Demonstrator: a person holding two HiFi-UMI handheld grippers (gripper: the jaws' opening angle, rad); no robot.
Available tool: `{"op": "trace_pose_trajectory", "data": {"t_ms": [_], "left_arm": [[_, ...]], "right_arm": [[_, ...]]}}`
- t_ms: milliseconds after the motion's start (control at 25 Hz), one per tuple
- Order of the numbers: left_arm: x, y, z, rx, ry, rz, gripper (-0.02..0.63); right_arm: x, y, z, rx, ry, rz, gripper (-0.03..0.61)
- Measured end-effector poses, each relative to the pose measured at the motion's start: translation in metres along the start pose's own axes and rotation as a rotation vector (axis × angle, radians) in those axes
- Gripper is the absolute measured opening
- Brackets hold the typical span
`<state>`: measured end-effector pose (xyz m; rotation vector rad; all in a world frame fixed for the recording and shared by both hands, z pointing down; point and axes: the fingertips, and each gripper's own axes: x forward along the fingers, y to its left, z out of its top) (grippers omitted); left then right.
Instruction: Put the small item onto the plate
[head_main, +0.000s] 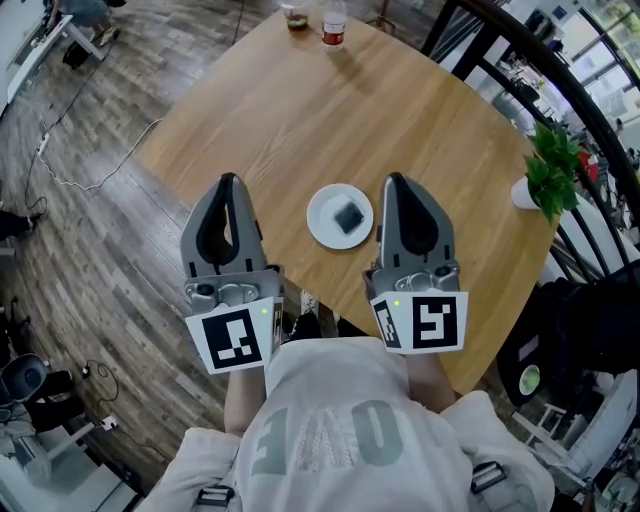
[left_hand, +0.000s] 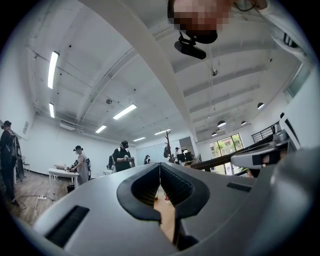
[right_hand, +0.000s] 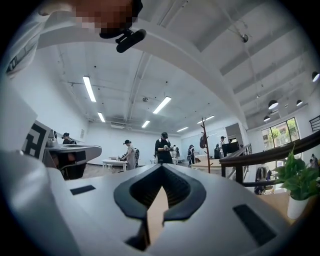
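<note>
A small dark square item (head_main: 348, 217) lies on a white round plate (head_main: 326, 225) near the front edge of the wooden table (head_main: 300, 120). My left gripper (head_main: 229, 181) is held upright to the left of the plate, jaws shut with nothing between them; its own view (left_hand: 160, 166) shows the tips meeting. My right gripper (head_main: 395, 180) stands just right of the plate, also shut and empty, tips touching in its own view (right_hand: 161, 166). Both grippers point up and away from the table.
Two small jars (head_main: 333, 25) stand at the table's far edge. A potted green plant (head_main: 548, 170) sits at the right edge beside a black railing (head_main: 560, 90). Cables (head_main: 70, 170) run across the wood floor at the left. Several people stand in the room behind.
</note>
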<state>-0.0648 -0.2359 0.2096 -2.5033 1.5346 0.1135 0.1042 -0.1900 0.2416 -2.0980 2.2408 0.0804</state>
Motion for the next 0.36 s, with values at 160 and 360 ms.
{"op": "trace_pose_trajectory", "data": {"t_ms": [160,360], "left_arm": [[0.0003,-0.0059,0.0003,0.008,0.001,-0.006,0.009],[0.0016,-0.0111,-0.0011,0.012,0.011,-0.018,0.009]], "right_arm": [[-0.0037,0.0038,-0.0050,-0.019,0.017,0.026,0.017],[-0.0061,0.0020,-0.0074,-0.037,0.030,0.028,0.017]]}}
